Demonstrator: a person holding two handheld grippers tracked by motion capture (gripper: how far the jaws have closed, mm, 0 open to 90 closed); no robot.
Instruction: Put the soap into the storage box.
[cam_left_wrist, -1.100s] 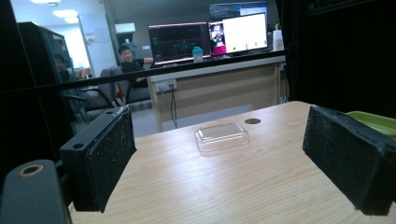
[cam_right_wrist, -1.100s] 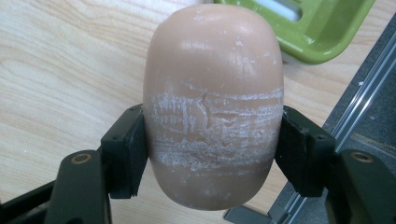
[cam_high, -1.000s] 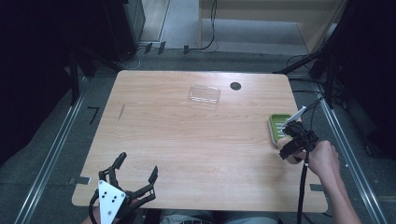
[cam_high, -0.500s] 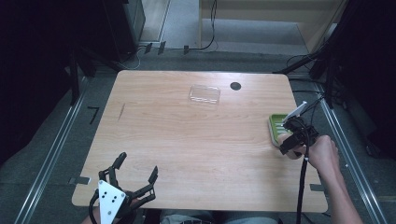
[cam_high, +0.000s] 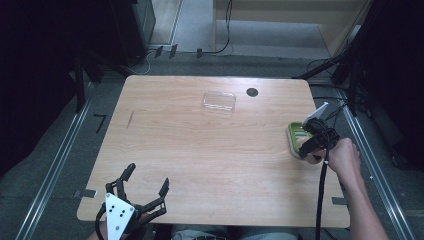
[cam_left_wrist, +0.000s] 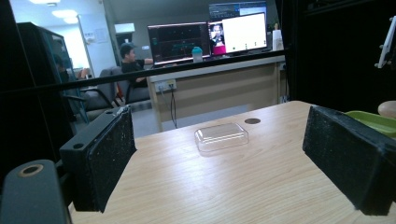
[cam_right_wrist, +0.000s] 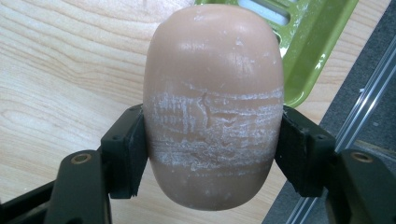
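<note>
Right gripper (cam_right_wrist: 212, 140) clamps a tan soap bar (cam_right_wrist: 213, 102) over the table (cam_high: 200, 150) edge, hiding most of the green soap dish (cam_right_wrist: 313, 51). Left gripper (cam_left_wrist: 224, 158) stands wide open, holding nothing, well apart from the clear lid (cam_left_wrist: 221, 136).

Bare table (cam_high: 200, 150) lies wide open; only the clear lid (cam_high: 219, 101) and green tray (cam_high: 295, 134) obstruct.

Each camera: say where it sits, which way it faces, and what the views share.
High view: above the table, facing forward and down; left gripper and right gripper with hand.
Left gripper view: low, facing across the table; open jaws frame the clear lid.
Right gripper view: looking down; jaws clamp the soap bar near the green dish.
Shared: lid, dish, tabletop.
</note>
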